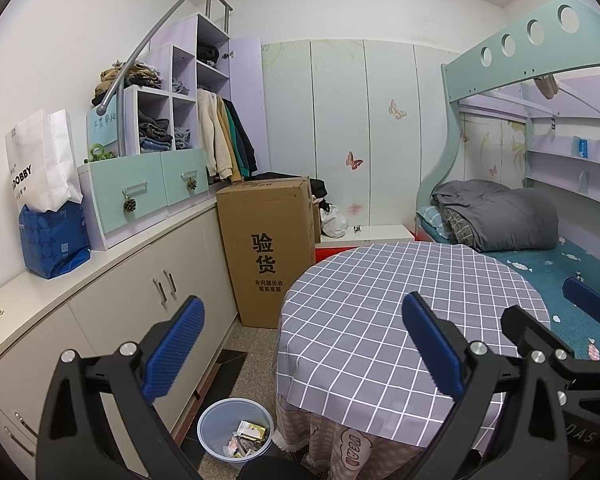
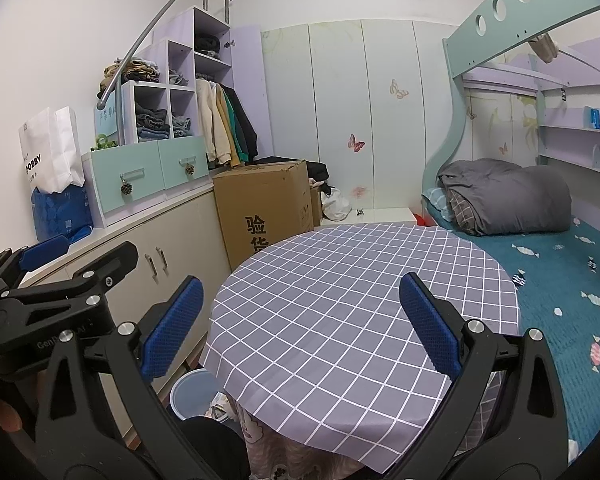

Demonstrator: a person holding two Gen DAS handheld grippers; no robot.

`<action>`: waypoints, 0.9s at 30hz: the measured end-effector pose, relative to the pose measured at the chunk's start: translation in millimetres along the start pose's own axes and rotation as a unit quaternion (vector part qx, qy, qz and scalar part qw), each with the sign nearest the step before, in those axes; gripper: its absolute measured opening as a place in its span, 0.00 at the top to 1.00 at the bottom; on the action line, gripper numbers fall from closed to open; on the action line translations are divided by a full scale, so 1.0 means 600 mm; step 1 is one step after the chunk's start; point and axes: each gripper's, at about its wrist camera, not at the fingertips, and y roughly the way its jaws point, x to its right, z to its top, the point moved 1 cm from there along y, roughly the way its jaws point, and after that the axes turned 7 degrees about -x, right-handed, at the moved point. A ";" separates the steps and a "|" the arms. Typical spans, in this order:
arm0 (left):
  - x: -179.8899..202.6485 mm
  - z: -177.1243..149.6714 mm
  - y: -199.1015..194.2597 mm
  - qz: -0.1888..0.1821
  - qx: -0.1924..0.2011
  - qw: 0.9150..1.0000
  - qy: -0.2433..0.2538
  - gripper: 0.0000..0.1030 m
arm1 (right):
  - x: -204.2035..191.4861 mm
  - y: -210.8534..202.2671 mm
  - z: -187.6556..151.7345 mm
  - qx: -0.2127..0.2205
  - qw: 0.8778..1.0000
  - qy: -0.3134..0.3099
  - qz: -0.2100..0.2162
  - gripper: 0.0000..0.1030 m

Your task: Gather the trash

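1. Blue-padded fingers of the left claw [image 1: 304, 344] stood wide apart above the near edge of the bench [image 1: 380, 300], with nothing between them.
2. Likewise, the right claw [image 2: 300, 324] was spread wide and carried nothing, hovering over the same round bench [image 2: 340, 280] with its grey checked cloth.
3. Each claw showed at the edge of the other's view, side by side and apart.
4. On the floor just left of the bench, beside the cream cabinet [image 1: 180, 272], stood a pale blue trash bin [image 1: 216, 420].
5. Inside the bin lay the trash [image 1: 246, 440]: a small carton and several crumpled wrappers, seen from the left wrist.
6. From the right wrist, the trash bin [image 2: 192, 392] was partly hidden behind the cloth's edge.
7. Behind the bench stood a tall cardboard box [image 1: 268, 248] with printed black characters.
8. To the right, a bed [image 2: 560, 272] with a teal sheet held a folded grey quilt [image 2: 508, 200].
9. On the cabinet top sat a blue bag [image 1: 54, 240] with a white paper bag [image 1: 40, 164] standing in it.
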 end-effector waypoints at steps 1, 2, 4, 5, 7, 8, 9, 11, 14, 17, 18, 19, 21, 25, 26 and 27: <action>0.000 0.000 0.000 0.000 0.000 1.000 0.000 0.06 | 0.001 0.000 0.001 0.000 1.000 0.000 0.000 0.07; 0.000 0.000 0.000 0.000 0.000 1.000 0.000 0.06 | 0.000 0.000 -0.001 -0.001 1.000 0.000 0.000 0.07; 0.001 0.000 0.000 0.000 0.000 1.000 0.000 0.06 | 0.000 0.001 -0.003 -0.001 1.000 0.001 0.000 0.07; 0.000 -0.001 0.000 0.000 -0.001 1.000 0.000 0.06 | -0.001 0.001 -0.005 -0.002 1.000 0.001 0.000 0.07; 0.000 -0.001 0.001 0.000 -0.001 1.000 0.000 0.06 | -0.001 0.001 -0.008 -0.003 1.000 0.002 0.000 0.07; 0.000 -0.001 0.001 0.000 -0.001 1.000 0.000 0.06 | -0.002 0.001 -0.008 -0.003 1.000 0.002 0.000 0.07; -0.001 -0.003 0.000 0.000 -0.001 1.000 0.000 0.06 | -0.002 0.001 -0.008 -0.003 1.000 0.002 0.000 0.07; -0.001 -0.003 0.000 0.000 -0.001 1.000 0.001 0.06 | -0.003 0.001 -0.010 -0.003 1.000 0.002 0.000 0.07; -0.001 -0.003 0.000 0.001 -0.002 1.000 0.001 0.06 | -0.003 0.002 -0.009 -0.004 1.000 0.002 0.000 0.07; -0.004 -0.006 0.000 0.001 -0.002 1.000 0.001 0.06 | -0.004 0.002 -0.010 -0.004 1.000 0.002 0.000 0.07; -0.004 -0.006 0.001 0.001 -0.002 1.000 0.001 0.06 | -0.004 0.002 -0.010 -0.004 1.000 0.003 0.000 0.07; -0.005 -0.007 0.001 0.001 -0.002 1.000 0.001 0.06 | -0.004 0.002 -0.012 -0.005 1.000 0.003 0.001 0.07; -0.006 -0.008 0.001 0.001 -0.002 1.000 0.002 0.06 | -0.004 0.002 -0.011 -0.005 1.000 0.003 0.000 0.07; -0.010 -0.010 0.001 0.002 -0.002 1.000 0.003 0.06 | -0.004 0.003 -0.012 -0.006 1.000 0.003 0.000 0.07; -0.010 -0.010 0.001 0.002 -0.002 1.000 0.003 0.06 | -0.005 0.003 -0.012 -0.006 1.000 0.003 0.001 0.07; -0.010 -0.010 0.001 0.002 -0.002 1.000 0.002 0.06 | -0.006 0.003 -0.013 -0.007 1.000 0.004 0.001 0.07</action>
